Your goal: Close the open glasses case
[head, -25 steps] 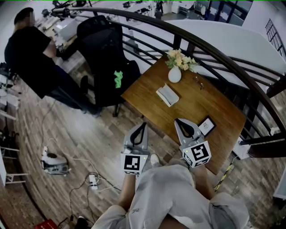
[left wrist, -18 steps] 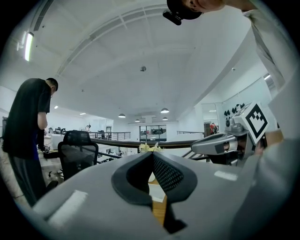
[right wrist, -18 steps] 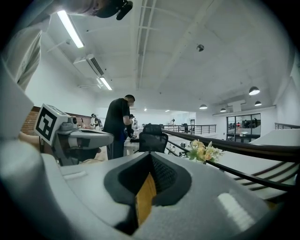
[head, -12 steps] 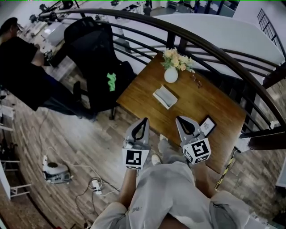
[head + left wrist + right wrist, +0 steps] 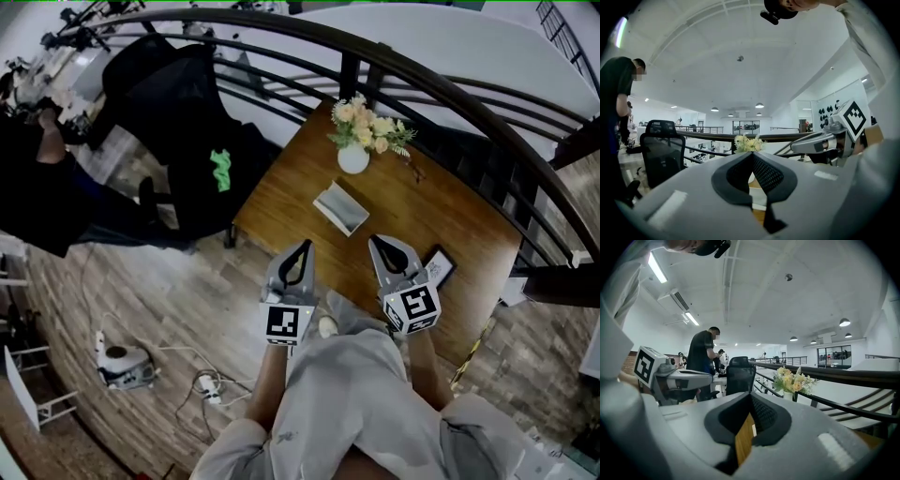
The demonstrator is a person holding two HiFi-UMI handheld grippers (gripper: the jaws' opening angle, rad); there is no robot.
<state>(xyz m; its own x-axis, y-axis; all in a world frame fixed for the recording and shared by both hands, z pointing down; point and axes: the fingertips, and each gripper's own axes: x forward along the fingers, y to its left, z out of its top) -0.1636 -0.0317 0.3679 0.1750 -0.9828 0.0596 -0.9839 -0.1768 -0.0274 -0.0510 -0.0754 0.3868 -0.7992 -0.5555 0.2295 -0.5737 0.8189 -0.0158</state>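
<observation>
Down in front of us, we hold both tongs closed and empty: the left tongs (image 5: pixel 304 245) and the right tongs (image 5: pixel 376 240) each have their tips pressed together with nothing between them. Each gripper view is largely filled by grey body, and the case is hard to make out there. From the head view, the glasses case (image 5: pixel 340 207) lies open on the tabletop (image 5: pixel 281 202), ahead of both tongs and apart from them, between their tips and the white vase (image 5: pixel 353 158). A small frame (image 5: pixel 437 266) lies just right of the right tongs, its content too small to read.
</observation>
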